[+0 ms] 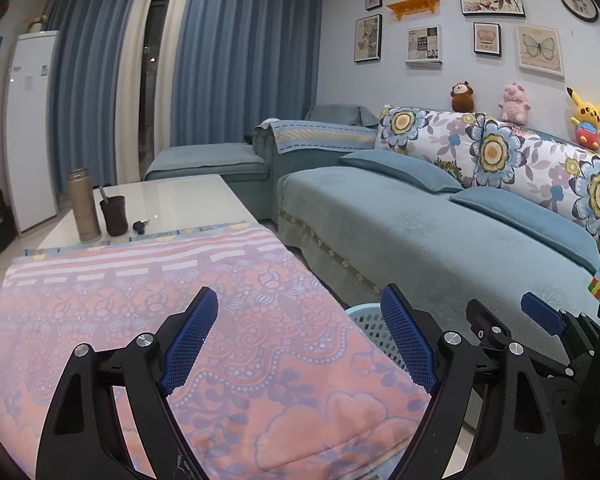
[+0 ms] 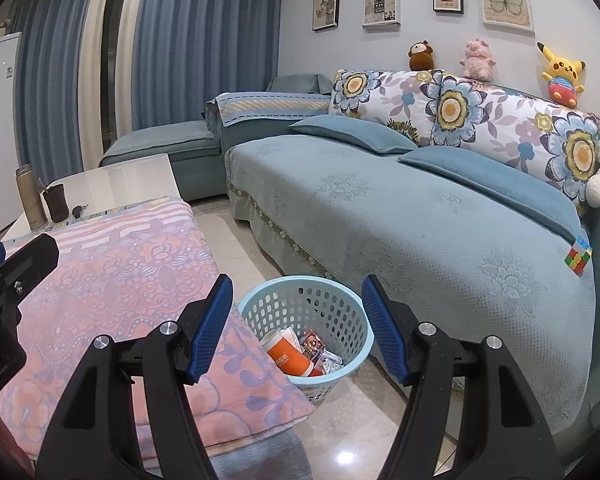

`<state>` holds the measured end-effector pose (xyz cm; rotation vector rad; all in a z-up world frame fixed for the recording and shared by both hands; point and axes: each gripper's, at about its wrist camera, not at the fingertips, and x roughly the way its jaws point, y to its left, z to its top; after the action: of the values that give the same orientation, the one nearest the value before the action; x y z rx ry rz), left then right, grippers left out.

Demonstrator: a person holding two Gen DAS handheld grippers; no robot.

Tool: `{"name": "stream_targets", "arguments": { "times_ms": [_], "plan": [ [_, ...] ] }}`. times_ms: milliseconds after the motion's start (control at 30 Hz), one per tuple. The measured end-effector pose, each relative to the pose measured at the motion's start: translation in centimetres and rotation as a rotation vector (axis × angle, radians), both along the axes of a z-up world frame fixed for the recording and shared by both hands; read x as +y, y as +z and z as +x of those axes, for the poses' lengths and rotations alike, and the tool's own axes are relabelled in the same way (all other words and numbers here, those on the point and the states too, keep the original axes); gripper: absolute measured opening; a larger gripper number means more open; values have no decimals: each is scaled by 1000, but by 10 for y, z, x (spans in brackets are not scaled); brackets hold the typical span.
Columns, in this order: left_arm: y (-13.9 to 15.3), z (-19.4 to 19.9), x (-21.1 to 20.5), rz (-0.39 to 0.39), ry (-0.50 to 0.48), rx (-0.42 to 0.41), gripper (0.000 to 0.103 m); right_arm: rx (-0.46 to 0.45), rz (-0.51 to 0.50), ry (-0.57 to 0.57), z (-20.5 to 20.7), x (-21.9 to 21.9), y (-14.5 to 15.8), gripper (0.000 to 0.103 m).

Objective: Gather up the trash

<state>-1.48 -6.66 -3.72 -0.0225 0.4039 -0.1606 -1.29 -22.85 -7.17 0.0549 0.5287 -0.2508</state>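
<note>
A light blue perforated trash basket (image 2: 332, 300) stands on the floor between the table and the sofa. It holds an orange cup (image 2: 286, 354), a small red packet (image 2: 312, 345) and crumpled wrappers. My right gripper (image 2: 298, 326) is open and empty, hovering above the basket. My left gripper (image 1: 300, 338) is open and empty over the right edge of the pink patterned cloth (image 1: 160, 320) on the table. The basket's rim shows between the left fingers (image 1: 364, 314). The right gripper also shows at the right of the left wrist view (image 1: 512, 320).
On the white table (image 1: 180, 196) behind the cloth stand a bronze flask (image 1: 83, 204), a dark cup (image 1: 114, 216) and keys (image 1: 140, 226). A blue sofa (image 2: 420, 232) with cushions and a Rubik's cube (image 2: 578, 256) is at the right. A white fridge (image 1: 30, 128) stands far left.
</note>
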Motion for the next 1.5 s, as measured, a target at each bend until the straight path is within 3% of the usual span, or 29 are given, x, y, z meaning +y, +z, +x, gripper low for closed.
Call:
{"name": "stream_targets", "arguments": {
  "times_ms": [467,633,1500],
  "plan": [
    [2,0,3,-7,6,-2,84,0,-2,2,-1,5,2,63],
    [3,0,5,-6,16,-7,90,3,-2,3,-1,6,1,63],
    [3,0,9,-9,21,-9,92,7,29,-1,-1,-1,0,69]
  ]
}}
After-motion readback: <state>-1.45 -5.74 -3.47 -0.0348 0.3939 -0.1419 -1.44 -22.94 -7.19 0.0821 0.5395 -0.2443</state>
